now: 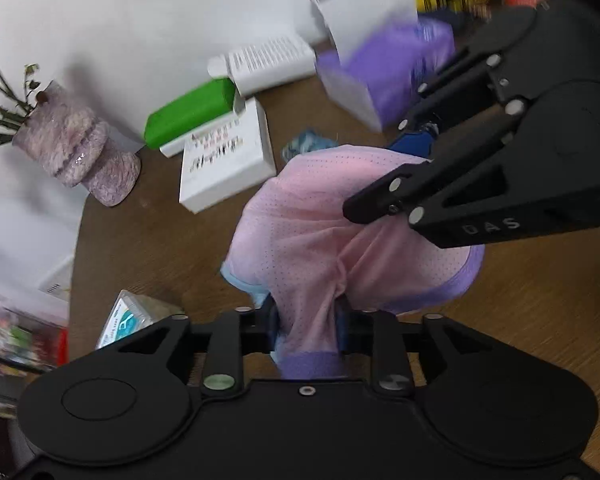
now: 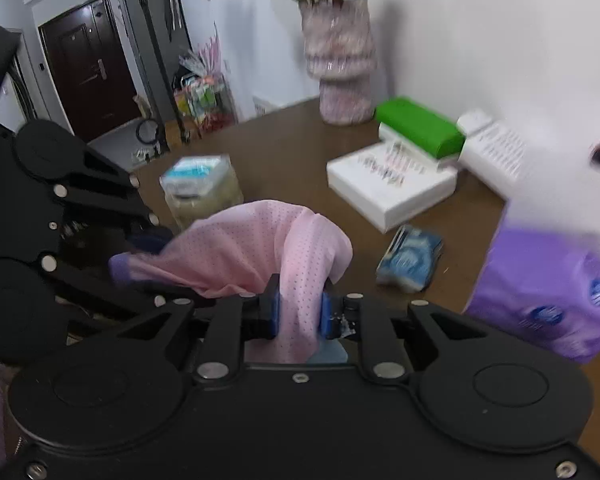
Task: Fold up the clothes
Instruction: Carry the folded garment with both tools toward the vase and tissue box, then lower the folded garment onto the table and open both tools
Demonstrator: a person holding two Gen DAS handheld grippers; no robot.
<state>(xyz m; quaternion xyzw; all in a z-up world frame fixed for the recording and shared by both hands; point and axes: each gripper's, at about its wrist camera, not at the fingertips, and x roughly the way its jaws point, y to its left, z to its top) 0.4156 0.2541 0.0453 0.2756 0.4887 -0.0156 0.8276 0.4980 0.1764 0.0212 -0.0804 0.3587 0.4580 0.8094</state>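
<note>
A pink mesh garment (image 1: 320, 232) with purple and light blue trim hangs bunched between both grippers above the brown wooden table (image 1: 148, 240). My left gripper (image 1: 306, 328) is shut on one bunched end of it. My right gripper (image 2: 298, 312) is shut on the other end of the garment (image 2: 256, 252). In the left wrist view the right gripper enters from the right, its tips hidden behind the cloth. In the right wrist view the left gripper sits at the left edge, close by.
On the table stand a pink fuzzy vase (image 1: 76, 148), a green pack (image 1: 188, 114), a white box (image 1: 224, 160), a purple tissue pack (image 2: 548, 288), a blue wipes packet (image 2: 410, 258) and a clear lidded tub (image 2: 200, 188). White wall behind; door and lamp stand far left.
</note>
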